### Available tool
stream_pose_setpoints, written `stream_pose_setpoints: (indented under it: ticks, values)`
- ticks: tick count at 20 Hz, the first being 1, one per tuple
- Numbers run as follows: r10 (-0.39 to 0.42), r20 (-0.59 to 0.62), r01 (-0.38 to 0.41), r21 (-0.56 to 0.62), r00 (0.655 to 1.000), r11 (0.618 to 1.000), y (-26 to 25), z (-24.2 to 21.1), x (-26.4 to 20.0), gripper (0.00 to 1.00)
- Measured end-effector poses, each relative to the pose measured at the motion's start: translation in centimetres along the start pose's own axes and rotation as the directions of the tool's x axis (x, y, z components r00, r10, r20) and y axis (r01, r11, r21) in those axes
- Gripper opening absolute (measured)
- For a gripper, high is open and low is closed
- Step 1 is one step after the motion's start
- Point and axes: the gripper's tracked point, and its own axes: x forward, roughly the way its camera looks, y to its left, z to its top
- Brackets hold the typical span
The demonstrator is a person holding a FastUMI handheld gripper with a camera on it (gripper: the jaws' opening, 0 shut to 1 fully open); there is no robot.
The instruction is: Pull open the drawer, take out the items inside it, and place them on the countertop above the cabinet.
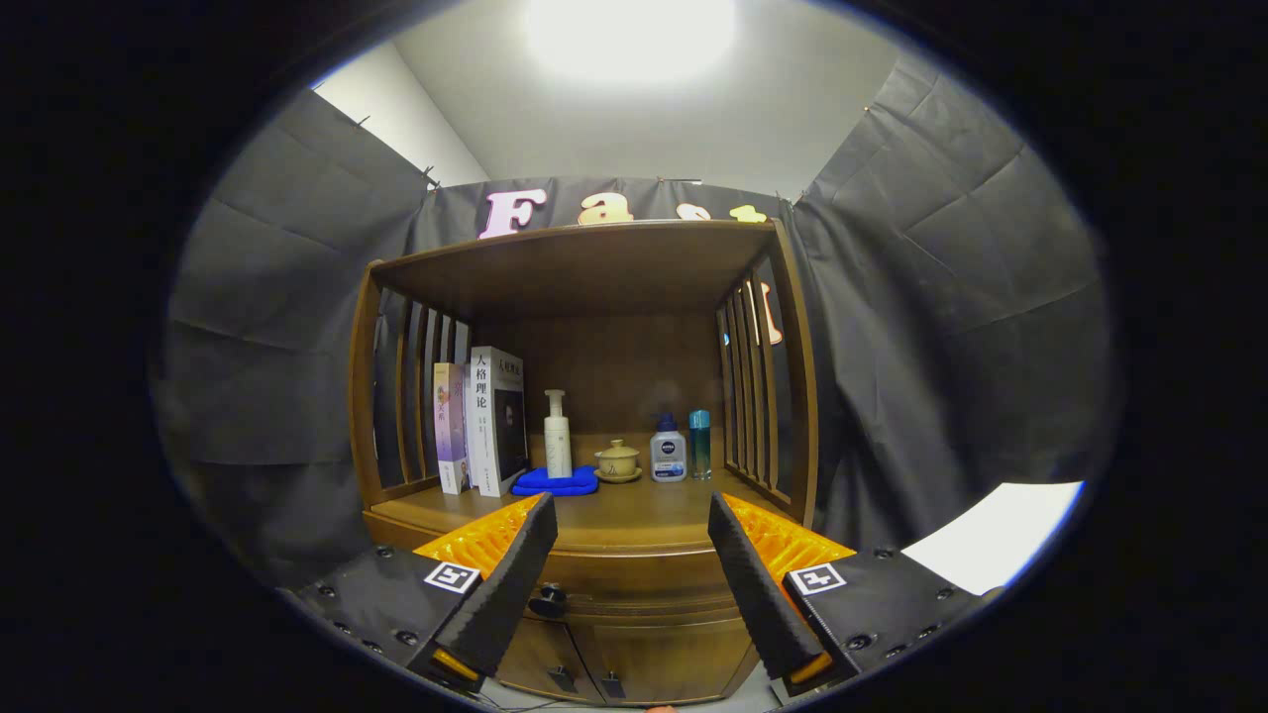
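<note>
gripper (632, 523) open before shut drawer (634, 574)

Gripper (632, 515): two wedge-shaped fingers (505, 584), inner faces with rough foam-like texture, outer flanks ribbed. Each finger mounts on dark flat carriage block (872, 609) studded with round screw heads. Square white fiducial tag with black pattern (452, 576) on top of each block, near finger root.

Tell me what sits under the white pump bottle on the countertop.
A folded blue cloth lies under the pump bottle, on the countertop. The drawer below is closed, its contents hidden. The gripper jaws are open.
</note>
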Motion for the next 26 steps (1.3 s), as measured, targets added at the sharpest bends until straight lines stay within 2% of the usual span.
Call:
stream_pose_setpoints:
  ticks: [6, 12, 19, 26]
  values:
    - [0.046, -0.048, -0.046, 0.001, 0.998, 0.999, 2.0, -2.6, 0.6, 0.97]
    - [0.105, -0.125, -0.101, 0.037, 0.987, 0.994, 4.8, -6.4, 3.4, 0.98]
    - [0.133, -0.295, -0.122, 0.057, 0.946, 0.991, 7.0, -14.0, 5.9, 0.98]
    - [0.149, -0.351, -0.137, 0.06, 0.924, 0.989, 8.6, -17.5, 7.4, 0.95]
